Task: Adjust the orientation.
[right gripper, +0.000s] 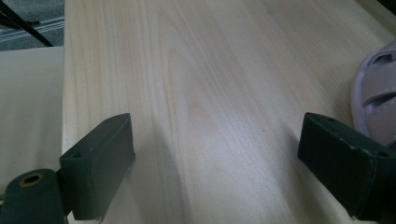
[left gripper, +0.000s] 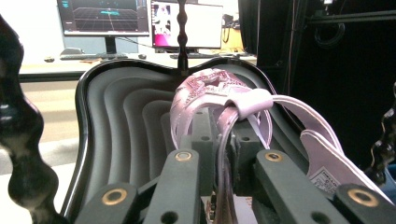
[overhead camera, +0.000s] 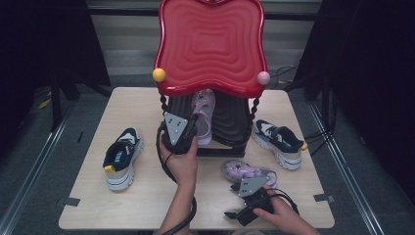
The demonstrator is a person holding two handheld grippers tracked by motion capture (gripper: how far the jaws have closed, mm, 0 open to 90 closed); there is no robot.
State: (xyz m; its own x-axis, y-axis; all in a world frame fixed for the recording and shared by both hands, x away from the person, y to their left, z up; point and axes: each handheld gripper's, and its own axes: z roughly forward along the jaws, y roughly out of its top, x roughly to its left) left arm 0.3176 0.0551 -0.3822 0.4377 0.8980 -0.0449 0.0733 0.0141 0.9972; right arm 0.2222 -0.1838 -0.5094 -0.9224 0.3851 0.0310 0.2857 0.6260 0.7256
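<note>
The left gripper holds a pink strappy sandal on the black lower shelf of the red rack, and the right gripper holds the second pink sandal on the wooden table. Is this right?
Not fully. The left gripper does hold a pink strappy sandal on the black lower shelf of the red rack. But the right gripper holds nothing: in the right gripper view its jaws stand open over the wooden table, beside the second pink sandal.

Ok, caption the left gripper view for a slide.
Left gripper shut on pink sandal's strap, holding it over black lower shelf.

Two navy sneakers, left sneaker point(overhead camera: 122, 156) and right sneaker point(overhead camera: 279, 142), lie well apart on the wooden table point(overhead camera: 147, 205).
</note>
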